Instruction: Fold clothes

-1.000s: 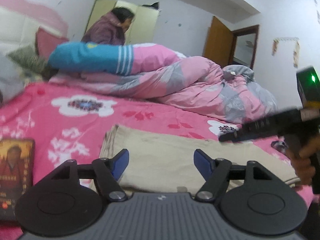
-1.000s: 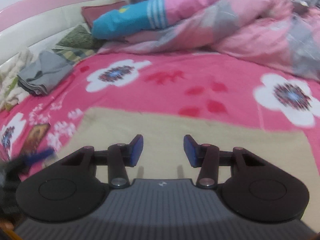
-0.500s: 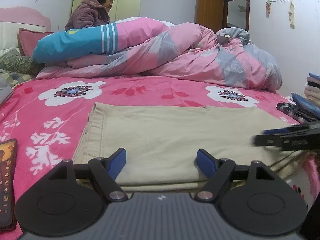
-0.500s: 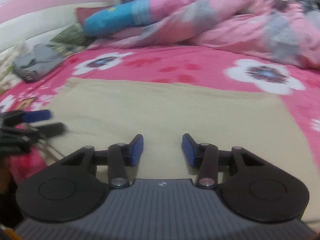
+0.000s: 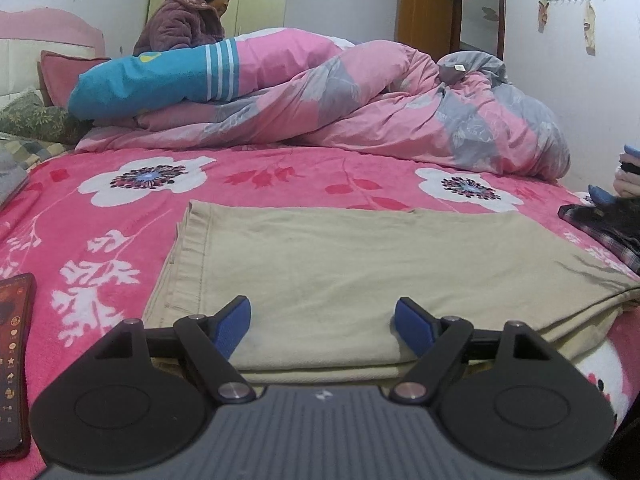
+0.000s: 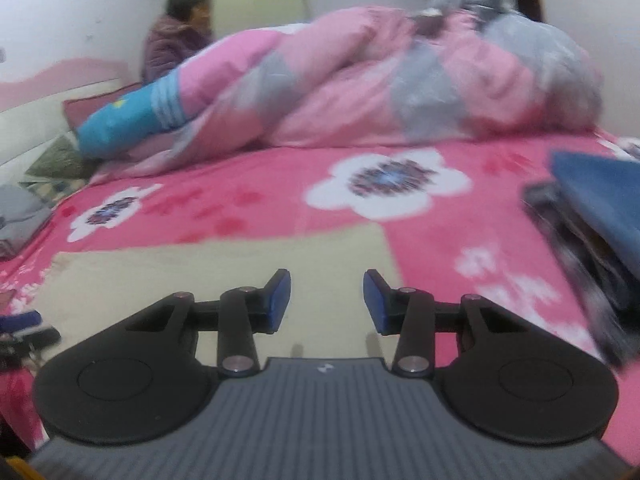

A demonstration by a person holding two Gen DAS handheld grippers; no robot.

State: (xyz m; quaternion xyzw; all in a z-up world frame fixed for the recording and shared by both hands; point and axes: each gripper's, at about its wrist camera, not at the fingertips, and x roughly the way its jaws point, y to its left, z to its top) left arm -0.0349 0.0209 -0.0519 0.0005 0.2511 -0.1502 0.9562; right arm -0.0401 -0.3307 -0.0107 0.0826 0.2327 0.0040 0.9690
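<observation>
A wide bed fills both views, covered by a hot-pink fleece blanket (image 5: 280, 176) printed with large white flowers, plush and slightly fuzzy. Across its far side lies a rumpled pink-and-grey quilt (image 5: 400, 112), puffy and creased, with a blue-and-pink striped bolster (image 5: 160, 80) resting on it. A person in a purple padded jacket (image 5: 180, 24) sits beyond.

In the middle of the blanket lies the garment being folded — beige trousers (image 5: 360, 264), already doubled into a flat, long rectangle of smooth cotton twill with a stitched hem at its left end. A small stack of dark folded clothes (image 6: 592, 216) sits near its right end, and a phone (image 5: 14, 360) lies on the blanket at the left.

The left gripper (image 5: 322, 322) hovers low over the near edge of the trousers, its blue-padded jaws spread wide and released, having just opened further with nothing between them. The right gripper (image 6: 326, 300) sits over the right part of the trousers, its jaws partly apart and empty; that view is blurred.

The step in hand looks like taking hold of the near edge for another fold. To do it well, each gripper should probably slide a lower finger under all the layers at once, pinch close to the corners, then lift both ends evenly — otherwise the layers may slip and the rectangle skew.
</observation>
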